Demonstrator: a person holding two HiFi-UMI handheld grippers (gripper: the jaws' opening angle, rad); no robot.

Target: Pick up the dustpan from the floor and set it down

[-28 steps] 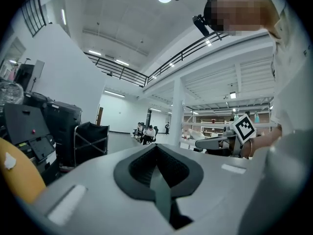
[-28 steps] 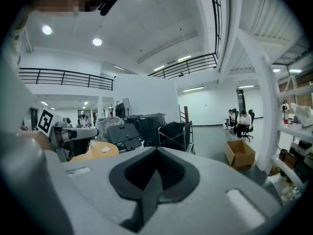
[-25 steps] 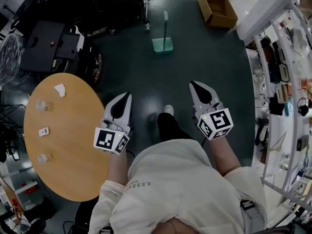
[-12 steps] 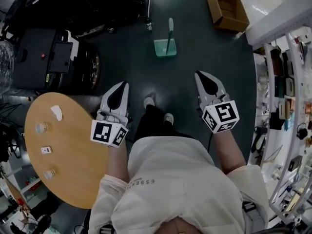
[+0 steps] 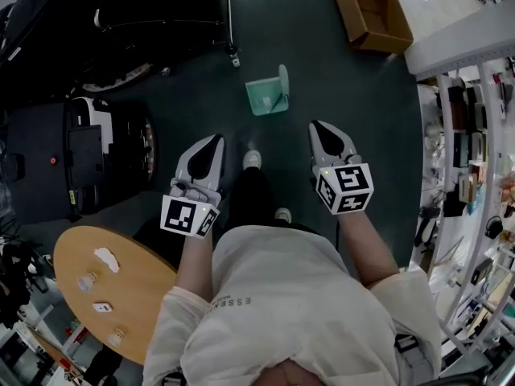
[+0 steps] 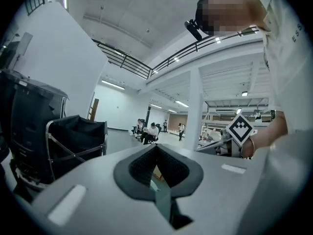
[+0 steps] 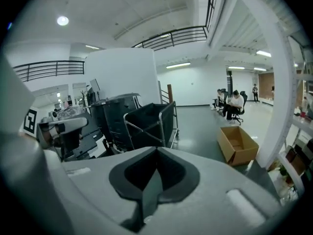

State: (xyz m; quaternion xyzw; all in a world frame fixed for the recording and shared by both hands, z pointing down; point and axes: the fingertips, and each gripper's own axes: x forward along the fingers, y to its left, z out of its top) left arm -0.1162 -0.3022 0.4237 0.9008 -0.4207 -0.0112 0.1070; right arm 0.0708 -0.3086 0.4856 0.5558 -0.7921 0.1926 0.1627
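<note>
The green dustpan (image 5: 268, 95) stands on the dark floor with its handle up, seen in the head view ahead of my feet. My left gripper (image 5: 215, 140) is held out below and left of it, jaws together, nothing in them. My right gripper (image 5: 316, 125) is below and right of it, also shut and empty. Both are well apart from the dustpan. In the left gripper view the left gripper (image 6: 156, 147) points level across the hall. In the right gripper view the right gripper (image 7: 156, 150) tilts toward the floor. Neither gripper view shows the dustpan clearly.
An open cardboard box (image 5: 372, 14) (image 7: 238, 145) lies on the floor at the back right. A black folding cart (image 5: 161, 22) (image 7: 151, 124) and a black machine (image 5: 72, 159) stand at the left. A round wooden table (image 5: 113, 296) is behind at the left, shelving (image 5: 467, 135) along the right.
The person has walked forward: the dustpan and box are nearer, and the round table has slid back toward the lower left. Both grippers travelled along, still shut and empty.
</note>
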